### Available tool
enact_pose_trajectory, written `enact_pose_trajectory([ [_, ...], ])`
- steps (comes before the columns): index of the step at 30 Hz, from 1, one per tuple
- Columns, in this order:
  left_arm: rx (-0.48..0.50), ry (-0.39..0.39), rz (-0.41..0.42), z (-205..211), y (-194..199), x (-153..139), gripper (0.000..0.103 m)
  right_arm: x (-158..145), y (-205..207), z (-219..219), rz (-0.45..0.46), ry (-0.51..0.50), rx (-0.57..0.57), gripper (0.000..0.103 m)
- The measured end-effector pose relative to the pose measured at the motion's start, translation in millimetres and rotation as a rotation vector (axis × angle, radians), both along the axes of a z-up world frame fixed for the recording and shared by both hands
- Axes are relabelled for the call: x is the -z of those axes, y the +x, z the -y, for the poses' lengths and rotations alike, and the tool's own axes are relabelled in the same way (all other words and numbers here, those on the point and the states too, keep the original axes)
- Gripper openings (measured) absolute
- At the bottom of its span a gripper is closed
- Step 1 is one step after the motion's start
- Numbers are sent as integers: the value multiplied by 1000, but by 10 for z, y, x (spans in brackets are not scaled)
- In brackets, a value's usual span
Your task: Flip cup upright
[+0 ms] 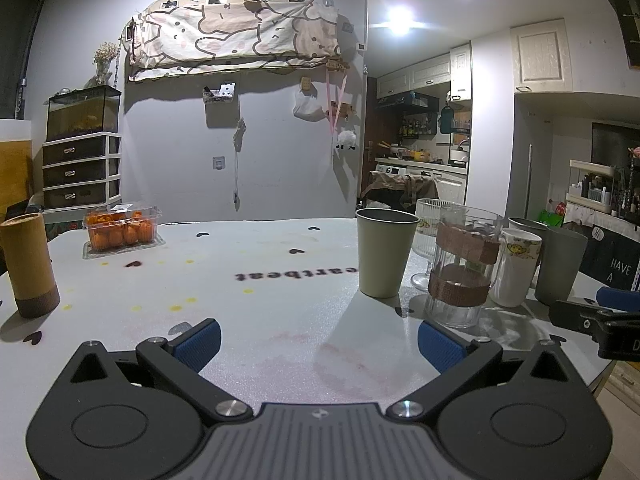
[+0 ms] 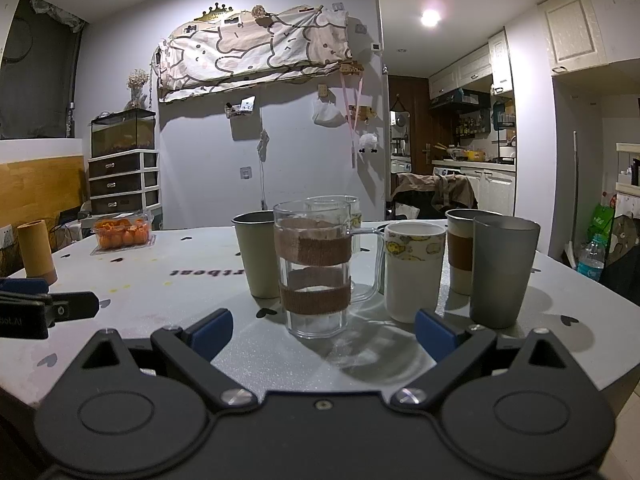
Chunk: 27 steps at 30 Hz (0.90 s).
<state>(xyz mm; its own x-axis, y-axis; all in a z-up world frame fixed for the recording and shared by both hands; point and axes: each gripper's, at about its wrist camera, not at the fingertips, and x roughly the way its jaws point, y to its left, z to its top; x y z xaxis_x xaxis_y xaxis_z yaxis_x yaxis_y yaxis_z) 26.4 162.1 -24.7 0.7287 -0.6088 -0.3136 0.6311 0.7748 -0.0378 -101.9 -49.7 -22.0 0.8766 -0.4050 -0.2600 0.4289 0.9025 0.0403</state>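
**Cups standing upright ahead of two empty grippers**

The left hand-held gripper (image 1: 319, 344) and the right hand-held gripper (image 2: 323, 334) hover low over the white desk (image 1: 240, 320), jaws spread wide, holding nothing. Straight ahead of the right one stands a clear glass mug (image 2: 314, 266) with brown bands, seemingly empty. Left of the mug is a beige cup (image 2: 256, 254), mouth up; right are a white mug (image 2: 414, 272) and a grey tumbler (image 2: 502, 272). Far left, a clear box holds oranges (image 2: 122, 233).
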Motion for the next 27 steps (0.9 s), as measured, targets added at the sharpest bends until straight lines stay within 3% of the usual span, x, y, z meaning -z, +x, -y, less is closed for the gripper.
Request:
enact_pose_trajectory([
  [27, -2, 3, -5, -6, -4, 17, 103, -8, -1, 1, 0, 0, -1, 98],
])
